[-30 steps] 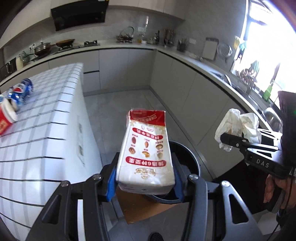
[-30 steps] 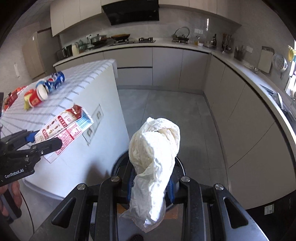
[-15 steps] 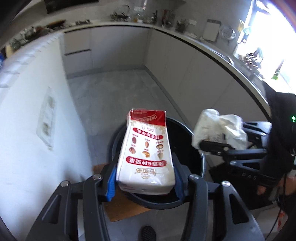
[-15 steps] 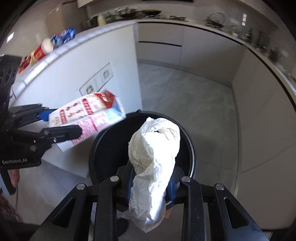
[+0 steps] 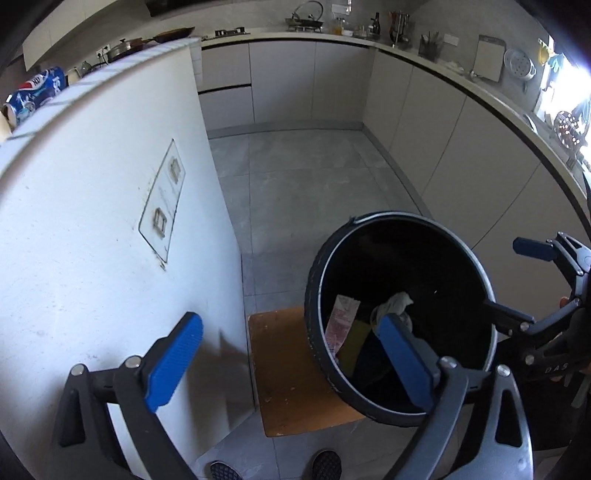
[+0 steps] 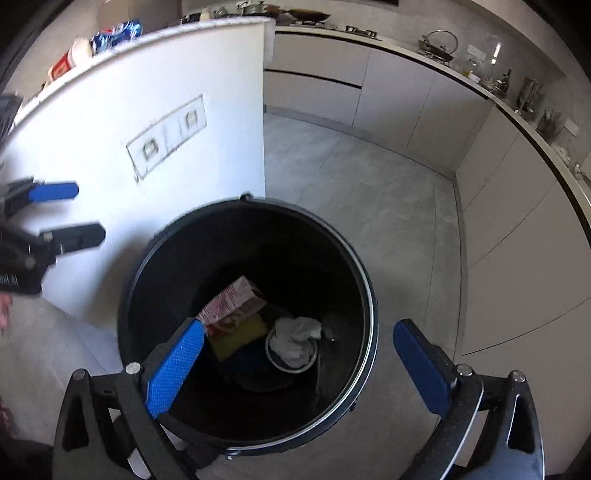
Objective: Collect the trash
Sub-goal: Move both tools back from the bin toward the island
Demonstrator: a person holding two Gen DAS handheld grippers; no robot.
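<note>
I am holding my left gripper (image 5: 291, 339) beside the black bin (image 5: 314, 295), its jaws opening wide with nothing pressed between the blue pads; one pad is hanging in front of the white island wall (image 5: 92, 221), the other over the bin's near rim. My right gripper (image 6: 299, 343) is hovering directly over the bin's mouth, its jaws also opening, and nothing is gripped between them.

The carton (image 6: 232, 302) is lying inside the bin, near the bottom. Its long axis is running on a slant, the upper end leaning up toward the bin's wall on the island side and the lower end dipping toward the middle of the bin's floor. It is resting partly on a yellow sponge (image 6: 240, 336), which is lying flat just below it. Beside these, the crumpled white wad of paper (image 6: 295, 332) is sitting in a small round white-rimmed bowl (image 6: 291, 365), close to the carton's lower end.

The bin is standing on a brown board (image 5: 284, 376) on the grey floor (image 5: 303, 177), right next to the island. Cans (image 6: 114, 33) are lying up on the island top.
</note>
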